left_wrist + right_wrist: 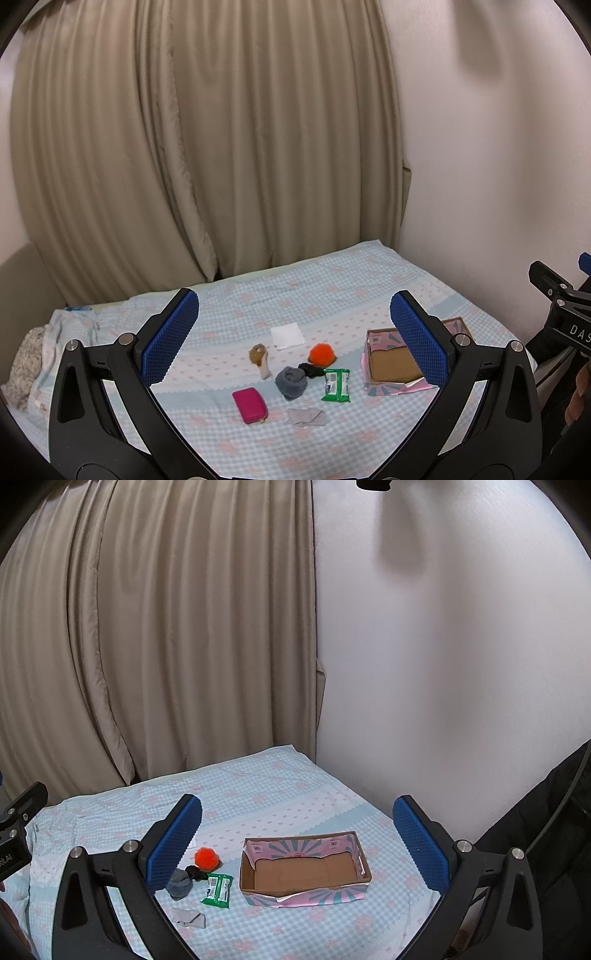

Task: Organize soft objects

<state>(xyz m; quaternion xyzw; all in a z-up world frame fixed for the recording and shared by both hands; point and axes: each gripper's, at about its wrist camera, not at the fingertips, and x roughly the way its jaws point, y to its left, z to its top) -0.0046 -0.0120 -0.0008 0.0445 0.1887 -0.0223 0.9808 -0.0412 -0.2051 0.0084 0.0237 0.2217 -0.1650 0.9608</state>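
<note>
Several soft items lie on the checked bedsheet (258, 295): an orange pompom (322, 353), a rolled grey sock (291, 382), a black fabric piece (311, 369), a green wipes pack (336, 385), a magenta pouch (250, 404), a flat grey cloth (307, 417), a white cloth square (287, 335) and a tan plush toy (260, 360). An open cardboard box (304, 871) stands empty to their right. My left gripper (293, 332) is open above the items. My right gripper (297, 834) is open above the box.
Beige curtains (184, 147) hang behind the bed and a white wall (443, 664) borders its right side. Crumpled bedding (33, 362) lies at the left edge. A dark garment (535, 812) shows at the right.
</note>
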